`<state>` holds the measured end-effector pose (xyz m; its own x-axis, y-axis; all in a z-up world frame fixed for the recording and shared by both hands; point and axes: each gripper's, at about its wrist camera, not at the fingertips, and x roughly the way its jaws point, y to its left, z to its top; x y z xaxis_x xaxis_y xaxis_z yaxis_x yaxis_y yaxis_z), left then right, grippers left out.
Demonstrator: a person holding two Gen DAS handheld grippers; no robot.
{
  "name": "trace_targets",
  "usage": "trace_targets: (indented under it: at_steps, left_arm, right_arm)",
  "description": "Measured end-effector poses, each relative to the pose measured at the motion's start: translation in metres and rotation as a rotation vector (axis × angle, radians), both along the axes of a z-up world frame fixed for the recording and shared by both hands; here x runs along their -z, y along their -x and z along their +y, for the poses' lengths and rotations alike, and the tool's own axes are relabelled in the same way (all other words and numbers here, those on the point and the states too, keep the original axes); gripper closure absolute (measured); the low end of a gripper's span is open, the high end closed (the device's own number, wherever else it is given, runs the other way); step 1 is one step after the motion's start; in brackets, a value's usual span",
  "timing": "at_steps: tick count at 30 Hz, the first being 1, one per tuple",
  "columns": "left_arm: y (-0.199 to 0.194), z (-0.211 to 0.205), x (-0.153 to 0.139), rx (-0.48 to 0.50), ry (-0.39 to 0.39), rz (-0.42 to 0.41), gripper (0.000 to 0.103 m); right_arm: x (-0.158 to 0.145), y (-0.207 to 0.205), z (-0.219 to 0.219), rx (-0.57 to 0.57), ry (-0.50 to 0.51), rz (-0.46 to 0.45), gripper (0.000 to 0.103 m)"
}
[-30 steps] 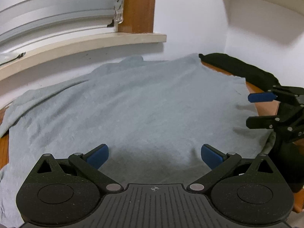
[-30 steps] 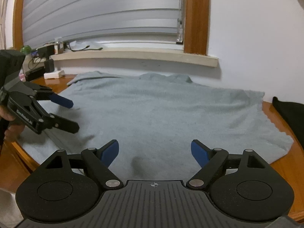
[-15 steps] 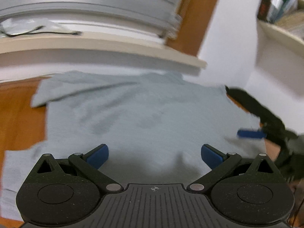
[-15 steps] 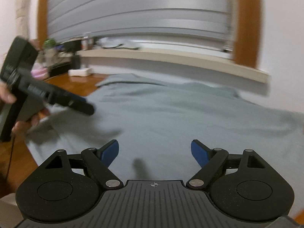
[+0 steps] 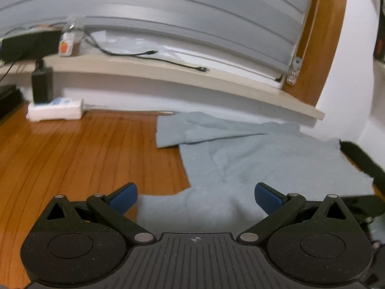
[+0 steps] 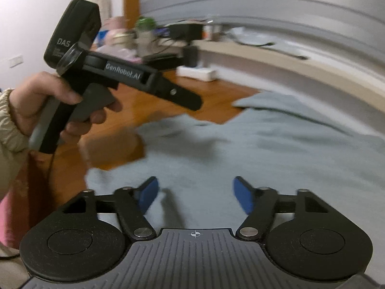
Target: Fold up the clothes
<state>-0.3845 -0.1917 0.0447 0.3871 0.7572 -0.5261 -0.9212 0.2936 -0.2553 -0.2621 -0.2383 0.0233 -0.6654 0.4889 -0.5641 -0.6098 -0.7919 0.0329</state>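
Your left hand (image 6: pixel 51 110) grips the handle of the left claw (image 5: pixel 196 196), which hangs over the shirt's (image 5: pixel 276 166) near-left part, close to where cloth gives way to bare bench (image 5: pixel 79 154). Its blue pads (image 5: pixel 124 197) are spread wide, with nothing between them and no cloth touched. From the right wrist view that same tool shows side-on, above the bench's left part, its arm reaching toward the wall; a pale cuff (image 6: pixel 9 125) covers your wrist. At the bench's far-left corner a white power strip (image 5: pixel 56 110) lies along the back edge with a black adapter (image 5: pixel 42 85) plugged into it. Above it, the sill (image 5: pixel 182 77) carries a black cable (image 5: pixel 154 57) and some blurred clutter at its left end, under grey blinds (image 5: pixel 168 16). The grey shirt lies spread flat over the middle and right of the bench, one sleeve (image 5: pixel 190 130) pointing left along the back edge, the collar end toward the wall. A dark cloth (image 5: pixel 361 159) lies at the right edge, just beside the shirt. Your right claw (image 6: pixel 196 193) hangs over the shirt's near part; its jaws have just been closing and now stand half spread, blue pads (image 6: pixel 243 195) apart, with no cloth caught between them. That view is blurred, so you cannot tell whether the tips brush the fabric.
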Motion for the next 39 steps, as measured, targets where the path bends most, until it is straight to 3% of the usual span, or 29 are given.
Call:
trace_targets:
  at_steps: [2, 4, 5, 7, 14, 20, 27, 29, 32, 34, 36, 39]
  left_arm:
    - [0.008, -0.002, -0.001, 0.004, 0.010, -0.023, 0.000]
    - [0.009, -0.004, -0.003, 0.010, 0.005, -0.027, 0.000]
    - [0.008, -0.004, -0.005, 0.013, -0.001, -0.025, 0.000]
    - [0.005, -0.006, -0.007, 0.019, -0.012, -0.022, 0.000]
    - [-0.020, 0.001, -0.010, 0.067, -0.024, -0.026, 0.000]
    - [-0.055, 0.012, -0.009, 0.120, -0.025, 0.004, 0.000]
    - [-0.107, 0.034, -0.006, 0.190, -0.014, 0.016, 0.000]
    - [-0.122, 0.038, -0.003, 0.205, -0.015, 0.026, 0.000]
    - [-0.145, 0.048, 0.004, 0.219, -0.003, 0.060, 0.000]
    - [-0.155, 0.053, 0.012, 0.228, 0.007, 0.088, 0.000]
    - [-0.162, 0.056, 0.020, 0.239, 0.025, 0.113, 0.000]
    - [-0.165, 0.055, 0.026, 0.256, 0.038, 0.138, 0.000]
  right_arm:
    - [0.002, 0.009, 0.000, -0.021, 0.011, -0.003, 0.054]
    - [0.003, 0.010, -0.002, -0.027, 0.000, -0.011, 0.070]
    - [0.003, 0.009, -0.003, -0.027, -0.003, -0.011, 0.091]
    - [0.001, 0.002, -0.002, -0.019, -0.007, -0.003, 0.098]
    - [-0.029, -0.064, 0.012, 0.164, -0.113, 0.058, 0.100]
    - [-0.062, -0.206, 0.005, 0.485, -0.222, 0.057, 0.099]
    - [-0.087, -0.390, -0.048, 0.991, -0.374, -0.121, 0.099]
    - [-0.086, -0.425, -0.065, 1.134, -0.414, -0.207, 0.099]
    - [-0.078, -0.452, -0.080, 1.265, -0.419, -0.259, 0.098]
    - [-0.067, -0.450, -0.079, 1.263, -0.405, -0.258, 0.093]
    - [-0.056, -0.442, -0.075, 1.231, -0.387, -0.249, 0.075]
    - [-0.039, -0.413, -0.061, 1.093, -0.321, -0.179, 0.073]
